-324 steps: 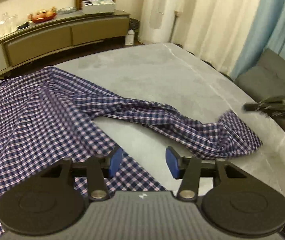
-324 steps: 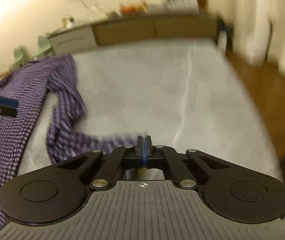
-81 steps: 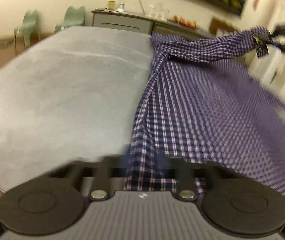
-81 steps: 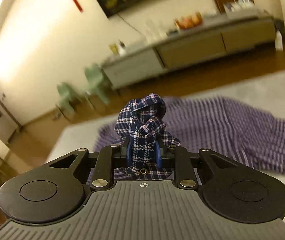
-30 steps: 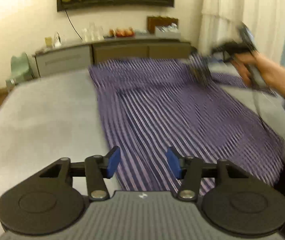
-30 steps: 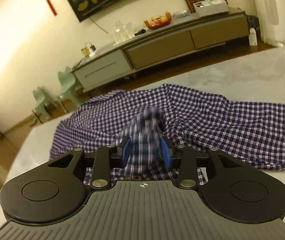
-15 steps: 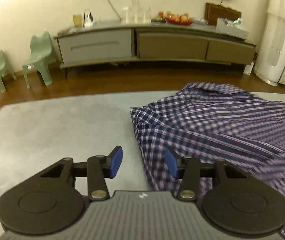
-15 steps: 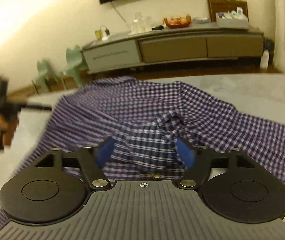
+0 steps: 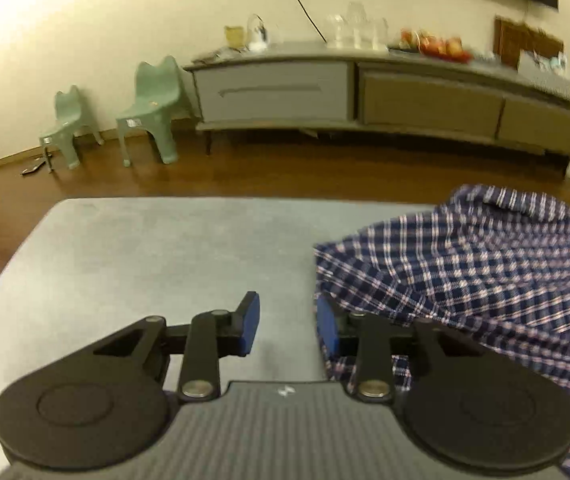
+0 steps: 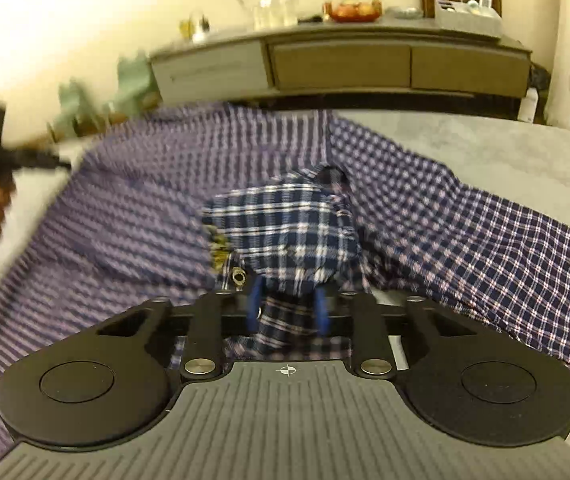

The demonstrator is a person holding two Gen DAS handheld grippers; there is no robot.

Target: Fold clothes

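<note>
A navy and white checked shirt [image 10: 425,216] lies spread over the grey table [image 10: 505,140]. My right gripper [image 10: 288,306] is low over the shirt's near part. Its jaws are closing, and its blue pads press a bunched fold of the shirt with a metal snap beside it. In the left wrist view the shirt [image 9: 485,272] covers the right side, and its edge lies against the right finger. My left gripper [image 9: 288,325] has its jaws closing with only bare table [image 9: 157,248] between them. The left gripper [image 10: 41,158], held in a hand, shows blurred at the far left of the right wrist view.
A long low sideboard [image 9: 365,96] with glasses and a fruit bowl stands along the far wall. Two small green chairs [image 9: 153,104] stand on the wooden floor [image 9: 285,168] beyond the table's rounded far edge.
The left gripper has swung to the shirt's left edge and its jaws have narrowed. The right gripper's jaws, wide half a second ago, have closed on a bunch of shirt.
</note>
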